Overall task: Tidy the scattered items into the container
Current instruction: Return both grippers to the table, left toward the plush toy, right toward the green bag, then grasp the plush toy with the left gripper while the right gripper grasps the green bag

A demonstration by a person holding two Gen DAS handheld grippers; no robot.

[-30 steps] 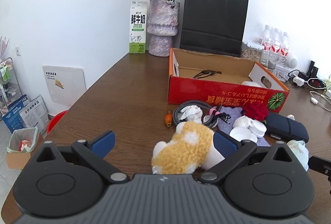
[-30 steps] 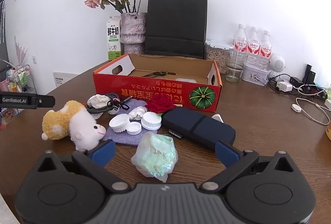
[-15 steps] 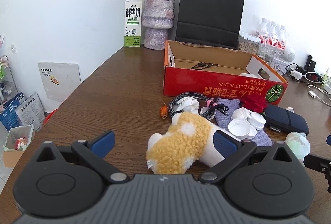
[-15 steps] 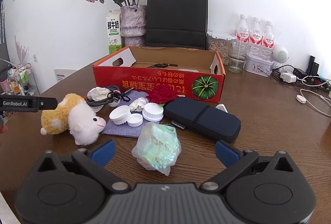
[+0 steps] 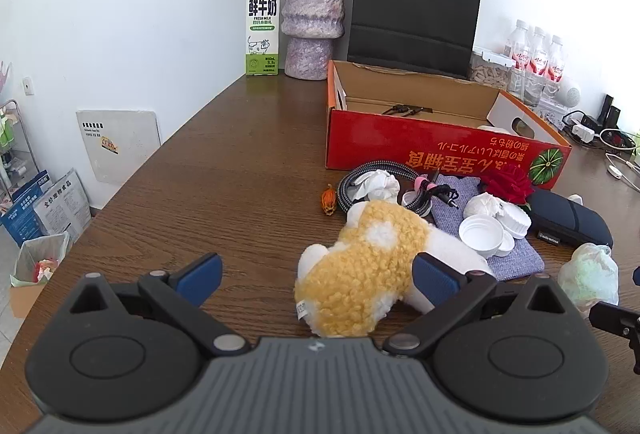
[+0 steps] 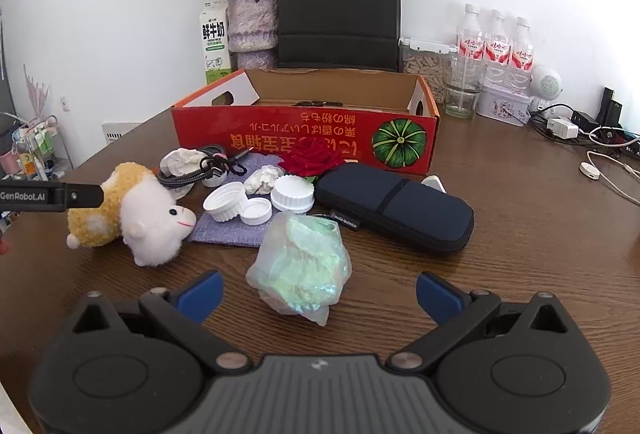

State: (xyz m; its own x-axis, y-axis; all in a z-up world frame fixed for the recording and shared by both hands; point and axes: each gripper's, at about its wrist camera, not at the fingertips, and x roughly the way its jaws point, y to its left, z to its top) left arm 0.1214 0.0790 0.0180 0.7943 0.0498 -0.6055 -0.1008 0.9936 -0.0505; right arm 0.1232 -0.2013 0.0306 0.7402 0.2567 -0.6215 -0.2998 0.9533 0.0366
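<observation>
Red cardboard box (image 6: 304, 137) nearly empty — yellow-and-white plush sheep (image 5: 372, 262), iridescent crumpled plastic bag (image 6: 300, 266), navy zip pouch (image 6: 396, 209) remain on table. Left gripper (image 5: 316, 274), right gripper (image 6: 318, 290) — jaws spread, holding nothing.

The left black two-finger gripper with blue pads (image 5: 316, 274) is sitting low over the tabletop, its jaws spread wide and level, nothing clamped between them. The right black two-finger gripper with blue pads (image 6: 320, 288) is hanging in the same pose, fingers parted wide, gripping nothing. One slim black finger of the left tool is reaching in at the right camera's left edge.
</observation>
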